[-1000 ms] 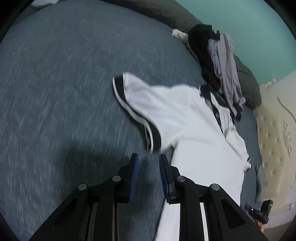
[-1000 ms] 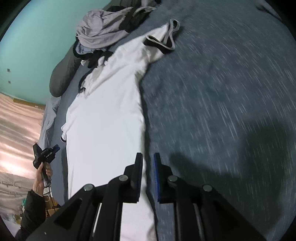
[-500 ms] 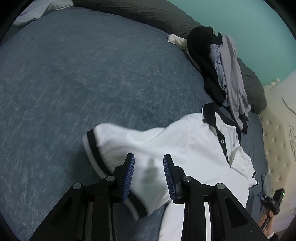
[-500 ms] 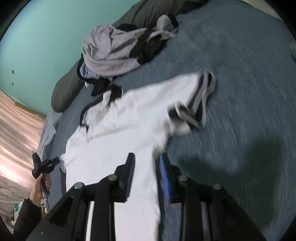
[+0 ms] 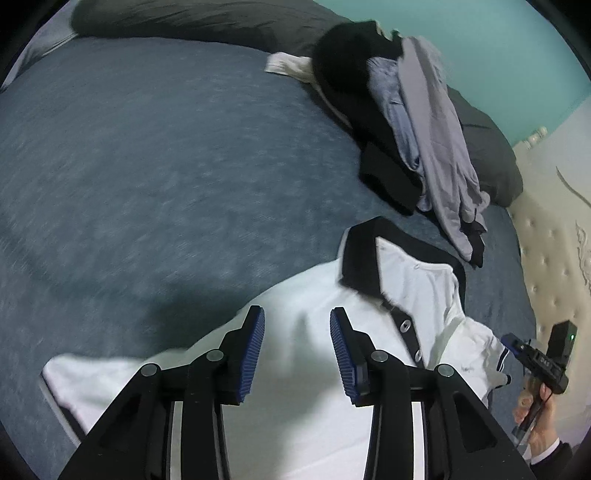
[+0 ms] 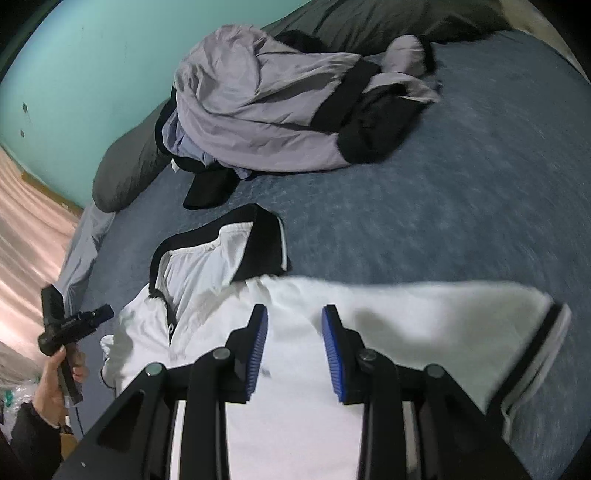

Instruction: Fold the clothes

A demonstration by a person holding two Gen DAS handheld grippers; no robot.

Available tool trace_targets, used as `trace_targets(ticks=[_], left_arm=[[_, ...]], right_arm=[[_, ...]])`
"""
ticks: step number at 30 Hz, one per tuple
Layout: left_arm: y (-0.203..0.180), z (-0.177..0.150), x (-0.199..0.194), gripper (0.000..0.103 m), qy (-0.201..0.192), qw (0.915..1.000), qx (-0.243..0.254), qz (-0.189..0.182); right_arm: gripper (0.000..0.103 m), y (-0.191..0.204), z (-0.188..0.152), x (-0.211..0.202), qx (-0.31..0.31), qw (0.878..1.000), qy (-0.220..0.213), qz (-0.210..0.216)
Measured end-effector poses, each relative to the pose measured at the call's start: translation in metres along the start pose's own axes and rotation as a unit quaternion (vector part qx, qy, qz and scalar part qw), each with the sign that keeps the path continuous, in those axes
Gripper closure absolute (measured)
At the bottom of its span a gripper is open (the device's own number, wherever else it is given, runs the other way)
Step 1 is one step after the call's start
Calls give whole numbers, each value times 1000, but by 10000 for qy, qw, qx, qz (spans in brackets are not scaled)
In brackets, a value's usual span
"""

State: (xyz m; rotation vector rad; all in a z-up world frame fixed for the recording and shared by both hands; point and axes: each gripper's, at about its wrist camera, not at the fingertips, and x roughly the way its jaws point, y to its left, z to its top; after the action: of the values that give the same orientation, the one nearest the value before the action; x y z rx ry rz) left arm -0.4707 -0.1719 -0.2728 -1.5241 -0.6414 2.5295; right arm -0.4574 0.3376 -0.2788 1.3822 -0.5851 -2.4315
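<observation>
White polo shirt [image 5: 317,417] flat on bed [image 5: 147,177]; left claw [image 5: 297,347] and right claw [image 6: 294,341] both gape above it, empty.

One white polo shirt [image 5: 317,317]; one clothes pile [image 6: 280,107]; one pillow [image 5: 192,18]

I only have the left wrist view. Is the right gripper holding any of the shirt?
Observer: No. The right gripper is open over the shirt, with nothing between its fingers.
Operator: Where does the sleeve on that side end?
Observer: The sleeve stretches toward the right of the right wrist view and ends in a black-and-grey cuff. The picture is blurred there.
</observation>
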Motion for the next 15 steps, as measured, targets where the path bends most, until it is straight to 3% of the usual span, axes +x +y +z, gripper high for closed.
trace_targets(ticks=[9,11,15], left_arm=[[-48,27,52,57,120,9996,233,52],[-54,32,62,55,123,9997,232,20],[-61,36,78,52,98,9995,285,18]], right_arm=[[70,38,32,57,-372,9988,231,-228],[47,43,38,67,-428,9984,224,-306],[44,51,50,84,-560,9972,241,-443]])
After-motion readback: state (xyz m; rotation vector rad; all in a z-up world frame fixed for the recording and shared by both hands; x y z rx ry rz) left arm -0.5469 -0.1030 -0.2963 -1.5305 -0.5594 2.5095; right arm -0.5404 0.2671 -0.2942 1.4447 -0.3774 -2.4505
